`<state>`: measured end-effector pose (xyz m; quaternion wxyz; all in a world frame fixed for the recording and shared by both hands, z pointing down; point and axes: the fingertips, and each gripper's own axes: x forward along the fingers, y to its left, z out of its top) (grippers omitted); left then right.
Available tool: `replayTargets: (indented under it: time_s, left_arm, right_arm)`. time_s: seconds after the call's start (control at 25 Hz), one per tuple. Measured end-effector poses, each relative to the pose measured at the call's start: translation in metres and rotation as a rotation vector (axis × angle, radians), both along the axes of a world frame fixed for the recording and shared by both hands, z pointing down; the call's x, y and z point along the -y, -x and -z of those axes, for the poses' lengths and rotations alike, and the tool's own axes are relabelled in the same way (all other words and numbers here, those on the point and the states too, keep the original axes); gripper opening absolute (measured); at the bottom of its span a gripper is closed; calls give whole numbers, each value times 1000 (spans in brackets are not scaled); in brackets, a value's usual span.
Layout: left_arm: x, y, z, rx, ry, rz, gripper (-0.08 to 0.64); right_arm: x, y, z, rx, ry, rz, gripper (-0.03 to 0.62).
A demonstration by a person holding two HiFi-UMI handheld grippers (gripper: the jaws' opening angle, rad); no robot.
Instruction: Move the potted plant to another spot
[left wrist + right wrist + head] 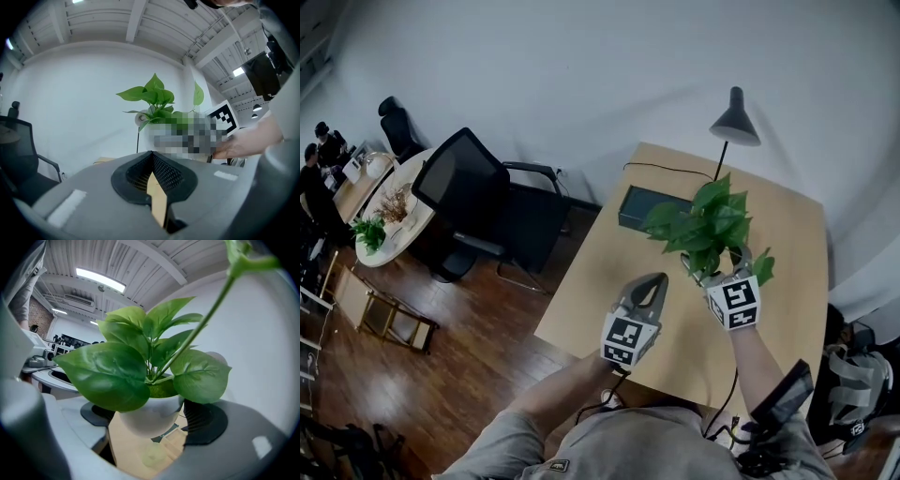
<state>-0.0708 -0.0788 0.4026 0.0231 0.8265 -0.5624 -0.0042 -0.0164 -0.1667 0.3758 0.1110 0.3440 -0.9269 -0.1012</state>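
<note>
The potted plant (703,225) has broad green leaves in a small white pot (150,416). It sits toward the back of the wooden table (787,244). My right gripper (717,274) is shut on the pot, with a dark pad pressed against each side; the pot's round base hangs slightly above the wood. My left gripper (653,283) hovers over the table just left of the plant, shut and holding nothing. In the left gripper view the plant (154,98) rises beyond the left gripper (152,161), and the right gripper's marker cube (222,117) shows beside it.
A black desk lamp (734,122) stands at the table's far edge, behind the plant. A dark rectangular box (649,206) lies left of the plant. A black office chair (469,187) stands off the table's left side. A round table (389,211) stands farther left.
</note>
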Motion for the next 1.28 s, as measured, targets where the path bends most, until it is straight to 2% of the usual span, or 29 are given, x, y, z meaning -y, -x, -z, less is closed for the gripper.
replayTargets:
  time_s: [0.28, 0.4, 0.6, 0.84, 0.96, 1.08, 1.28]
  left_arm:
    - [-7, 64, 1, -7, 7, 42, -6]
    - [5, 81, -3, 4, 39, 54, -6]
    - [29, 107, -9, 20, 48, 91, -6]
    - [48, 136, -23, -4, 92, 135, -6]
    - [50, 149, -35, -7, 140, 125, -6]
    - [58, 163, -46, -16, 138, 114, -6]
    - [70, 196, -62, -7, 174, 44, -6]
  right_arm:
    - [-6, 64, 1, -5, 6, 36, 454]
    - [10, 82, -2, 4, 17, 45, 454]
    - [38, 108, -12, 17, 45, 70, 454]
    - [57, 138, -33, -2, 80, 95, 454]
    - [59, 152, -44, 1, 99, 88, 454]
    - [62, 165, -59, -10, 113, 75, 454]
    - [71, 200, -86, -12, 161, 20, 454]
